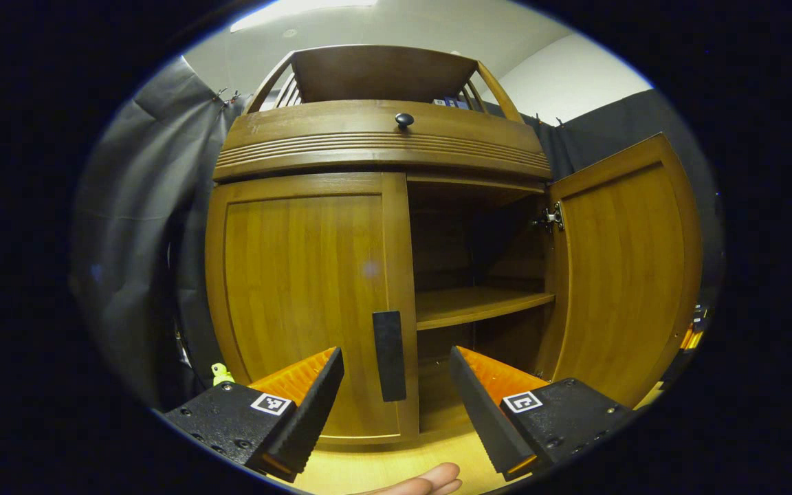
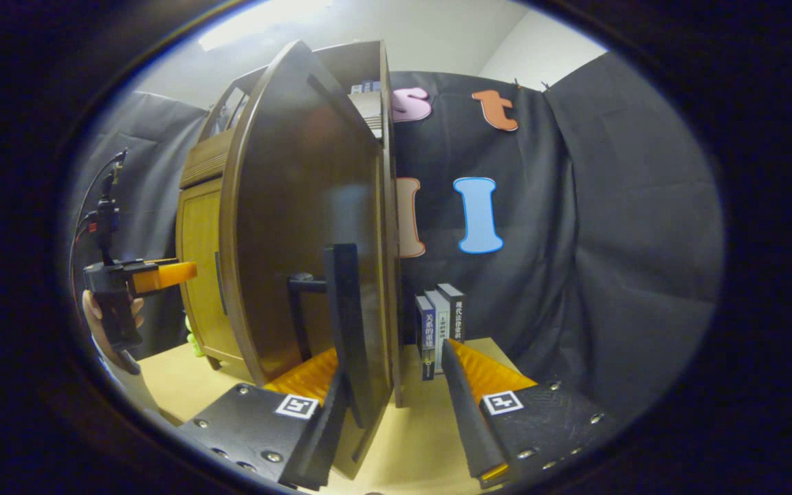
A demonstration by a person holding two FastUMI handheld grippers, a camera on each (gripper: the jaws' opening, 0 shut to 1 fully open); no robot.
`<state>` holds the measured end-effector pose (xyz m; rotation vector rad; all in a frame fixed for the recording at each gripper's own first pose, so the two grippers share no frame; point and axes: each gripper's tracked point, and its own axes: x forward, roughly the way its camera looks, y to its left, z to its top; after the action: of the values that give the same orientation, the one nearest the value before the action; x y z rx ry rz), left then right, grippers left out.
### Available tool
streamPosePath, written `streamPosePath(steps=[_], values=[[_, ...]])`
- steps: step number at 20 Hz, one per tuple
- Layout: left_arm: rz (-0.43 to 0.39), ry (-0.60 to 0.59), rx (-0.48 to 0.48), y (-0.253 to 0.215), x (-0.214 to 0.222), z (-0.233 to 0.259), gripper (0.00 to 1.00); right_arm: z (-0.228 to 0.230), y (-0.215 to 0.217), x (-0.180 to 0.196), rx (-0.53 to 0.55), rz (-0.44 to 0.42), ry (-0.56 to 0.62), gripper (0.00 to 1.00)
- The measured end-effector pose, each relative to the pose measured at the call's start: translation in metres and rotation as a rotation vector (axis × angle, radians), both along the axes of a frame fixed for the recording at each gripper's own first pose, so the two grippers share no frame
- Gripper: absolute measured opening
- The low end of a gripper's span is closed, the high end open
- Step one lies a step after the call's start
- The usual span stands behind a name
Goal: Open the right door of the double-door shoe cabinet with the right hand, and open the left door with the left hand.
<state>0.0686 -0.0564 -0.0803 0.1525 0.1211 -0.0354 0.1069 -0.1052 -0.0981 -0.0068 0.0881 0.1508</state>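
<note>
- The left gripper (image 1: 396, 405) gaped open, the closed brown wooden left door's black bar handle (image 1: 389, 355) between its jaws, untouched.
- The right gripper (image 2: 396, 419) gaped open around the swung-open right door's black handle (image 2: 348, 330), not pressing it.

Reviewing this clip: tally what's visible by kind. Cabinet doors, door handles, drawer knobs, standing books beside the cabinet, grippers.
Cabinet doors: 2, left door closed, right door swung open
Door handles: 2, left door handle, right door handle
Drawer knob: 1
Standing books: 3
Grippers: 2, left gripper, right gripper, both open
Total: 10
</note>
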Motion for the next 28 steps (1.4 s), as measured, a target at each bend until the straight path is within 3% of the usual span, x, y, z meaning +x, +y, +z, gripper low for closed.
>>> streamPosePath(steps=[4, 10, 11, 12, 13, 14, 15, 17, 19, 22, 24, 25, 26, 28], values=[[-0.001, 0.033, -0.039, 0.000, 0.014, -0.018, 0.96, 0.008, -0.028, -0.011, -0.028, -0.033, -0.010, 0.71], [0.031, 0.072, -0.098, 0.002, 0.062, -0.056, 0.93, 0.030, -0.055, -0.033, 0.142, -0.139, -0.072, 0.72], [0.057, 0.095, -0.093, 0.009, 0.066, -0.066, 0.96, 0.039, -0.057, -0.041, 0.151, -0.161, -0.100, 0.82], [0.068, 0.110, -0.087, 0.011, 0.070, -0.072, 0.93, 0.042, -0.060, -0.048, 0.149, -0.194, -0.122, 0.82], [0.063, 0.104, -0.083, 0.012, 0.076, -0.074, 0.93, 0.043, -0.058, -0.052, 0.134, -0.216, -0.141, 0.75], [0.055, 0.091, -0.078, 0.012, 0.084, -0.077, 0.94, 0.042, -0.055, -0.059, 0.115, -0.236, -0.148, 0.75], [0.073, 0.085, -0.078, 0.016, 0.085, -0.077, 0.94, 0.041, -0.054, -0.066, 0.106, -0.260, -0.156, 0.82], [0.042, 0.034, -0.069, 0.014, 0.086, -0.064, 0.89, 0.044, -0.047, -0.081, 0.126, -0.277, -0.177, 0.83], [0.036, -0.060, -0.054, 0.013, 0.089, -0.040, 0.92, 0.044, -0.028, -0.101, 0.150, -0.240, -0.190, 0.83], [-0.007, -0.020, -0.035, 0.008, 0.087, -0.044, 0.85, 0.036, -0.018, -0.125, 0.134, -0.250, -0.189, 0.82], [0.002, -0.024, -0.014, 0.008, 0.095, -0.048, 0.69, 0.033, -0.008, -0.141, 0.091, -0.256, -0.190, 0.82], [0.030, -0.027, 0.005, 0.015, 0.094, -0.046, 0.61, 0.030, 0.000, -0.149, 0.070, -0.253, -0.188, 0.75], [0.033, -0.017, -0.010, 0.017, 0.093, -0.048, 0.53, 0.027, 0.005, -0.158, 0.059, -0.254, -0.187, 0.75], [0.027, 0.007, -0.028, 0.016, 0.093, -0.050, 0.37, 0.017, 0.013, -0.173, 0.067, -0.256, -0.179, 0.86]])
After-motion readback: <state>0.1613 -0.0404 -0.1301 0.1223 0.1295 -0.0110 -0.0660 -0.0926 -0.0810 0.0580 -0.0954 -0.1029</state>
